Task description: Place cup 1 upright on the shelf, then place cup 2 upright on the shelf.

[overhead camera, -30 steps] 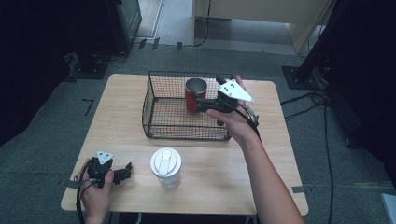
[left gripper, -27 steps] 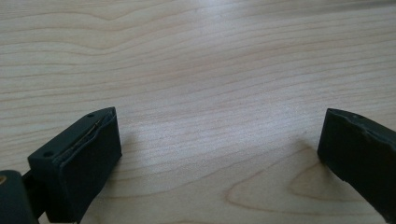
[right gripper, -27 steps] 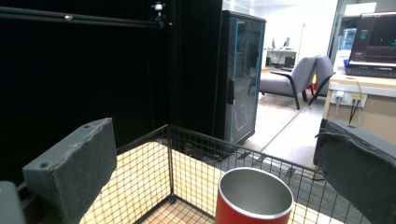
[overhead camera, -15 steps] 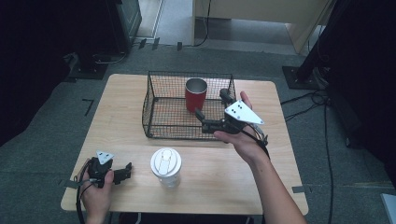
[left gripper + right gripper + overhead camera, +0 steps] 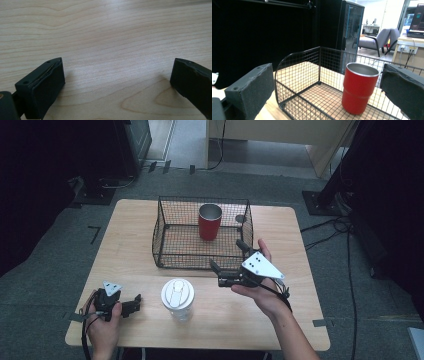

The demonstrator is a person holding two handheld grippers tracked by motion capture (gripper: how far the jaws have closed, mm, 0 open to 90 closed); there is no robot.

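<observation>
A red metal cup (image 5: 210, 221) stands upright and open-topped inside a black wire basket (image 5: 161, 237) at the middle back of the wooden table (image 5: 127, 237). My right gripper (image 5: 227, 255) is held just in front of the basket's right front corner, above the table, its jaws open and empty. The right gripper view looks between those jaws at the red cup (image 5: 359, 91) behind the basket's mesh (image 5: 298, 75). My left gripper (image 5: 136, 301) rests at the table's front left corner. Its jaws (image 5: 117, 82) stand wide open over bare wood.
A clear cup with a white lid (image 5: 178, 297) stands near the table's front edge, between the two grippers. Dark cabinets, cables and a stand base surround the table on the grey floor.
My right gripper has drawn back from beside the red cup at the basket to a spot in front of it and lower. The cup stays standing in the basket. The left gripper is still.
</observation>
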